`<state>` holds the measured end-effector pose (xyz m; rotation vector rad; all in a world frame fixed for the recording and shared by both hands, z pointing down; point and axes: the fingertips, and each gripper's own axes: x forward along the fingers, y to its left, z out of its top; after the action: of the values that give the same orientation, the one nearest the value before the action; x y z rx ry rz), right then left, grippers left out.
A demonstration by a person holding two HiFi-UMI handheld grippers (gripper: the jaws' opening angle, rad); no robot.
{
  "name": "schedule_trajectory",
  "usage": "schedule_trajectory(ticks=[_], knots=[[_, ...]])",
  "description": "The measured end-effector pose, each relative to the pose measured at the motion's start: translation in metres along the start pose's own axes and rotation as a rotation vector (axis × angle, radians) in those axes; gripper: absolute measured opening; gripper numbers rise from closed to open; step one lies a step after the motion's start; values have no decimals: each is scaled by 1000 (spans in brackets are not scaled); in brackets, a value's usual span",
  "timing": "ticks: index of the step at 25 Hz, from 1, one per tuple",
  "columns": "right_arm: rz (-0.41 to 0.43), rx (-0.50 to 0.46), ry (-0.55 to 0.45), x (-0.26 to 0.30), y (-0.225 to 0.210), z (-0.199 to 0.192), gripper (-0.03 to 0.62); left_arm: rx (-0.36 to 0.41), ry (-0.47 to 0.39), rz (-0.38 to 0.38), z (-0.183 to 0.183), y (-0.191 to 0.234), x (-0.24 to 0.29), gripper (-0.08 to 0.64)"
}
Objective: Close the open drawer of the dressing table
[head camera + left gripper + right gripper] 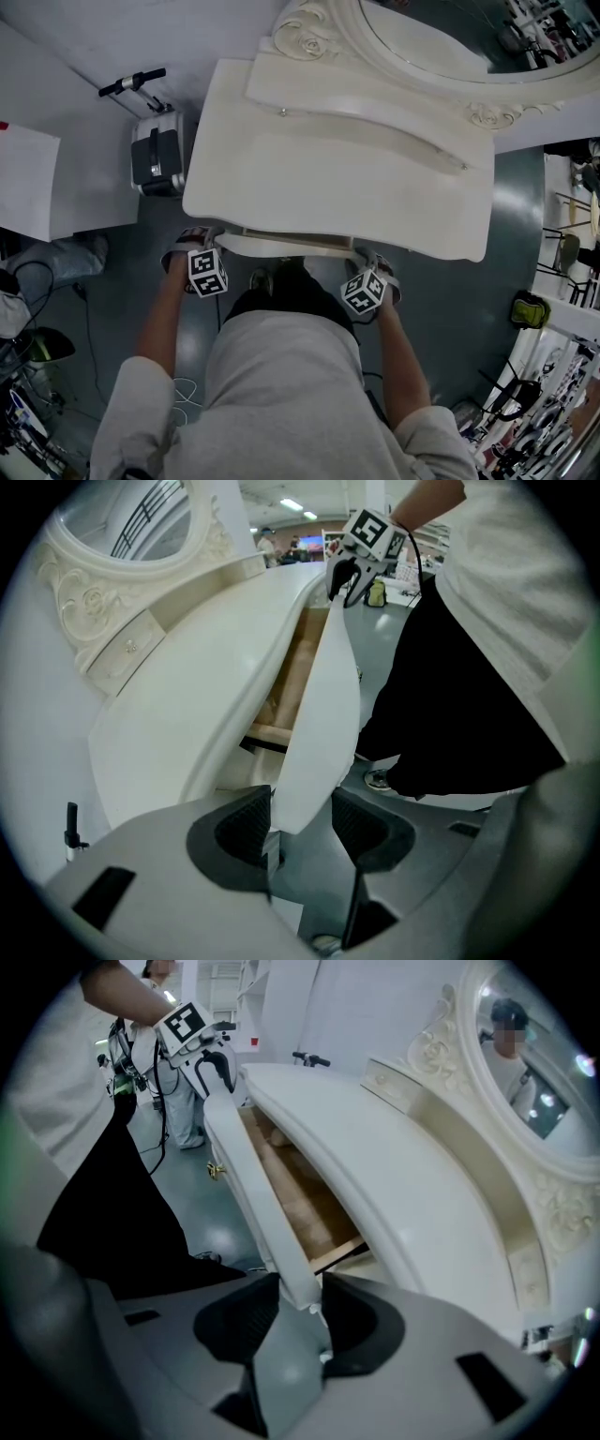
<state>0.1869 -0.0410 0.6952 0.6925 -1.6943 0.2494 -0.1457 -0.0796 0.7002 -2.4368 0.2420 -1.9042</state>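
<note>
The white dressing table has its drawer pulled a little way out, and the curved drawer front stands off the table's edge. The wooden drawer inside shows in the right gripper view. My left gripper holds the left end of the drawer front, pads on both faces. My right gripper sits at the right end of the drawer front, and I see no gap at its pads. Each gripper view shows the other gripper at the panel's far end: the right gripper and the left gripper.
An oval mirror in a carved frame rises behind the top. A grey suitcase stands on the floor to the left, beside a white board. Chairs and clutter line the right. I stand close against the drawer, with a shoe under it.
</note>
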Motion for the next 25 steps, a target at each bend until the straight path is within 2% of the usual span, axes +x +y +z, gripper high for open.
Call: schedule_trajectory(ticks=[5, 13, 21, 25], knots=[[-43, 26, 18, 2, -2, 1, 144, -13, 2, 15, -1, 3, 1, 193], [-107, 75, 52, 4, -6, 3, 153, -36, -1, 88, -1, 9, -1, 195], [-210, 129, 99, 3, -7, 0, 160, -73, 7, 197, -2, 8, -2, 199], [-214, 164, 88, 3, -8, 1, 160, -117, 13, 255, -3, 12, -3, 199]])
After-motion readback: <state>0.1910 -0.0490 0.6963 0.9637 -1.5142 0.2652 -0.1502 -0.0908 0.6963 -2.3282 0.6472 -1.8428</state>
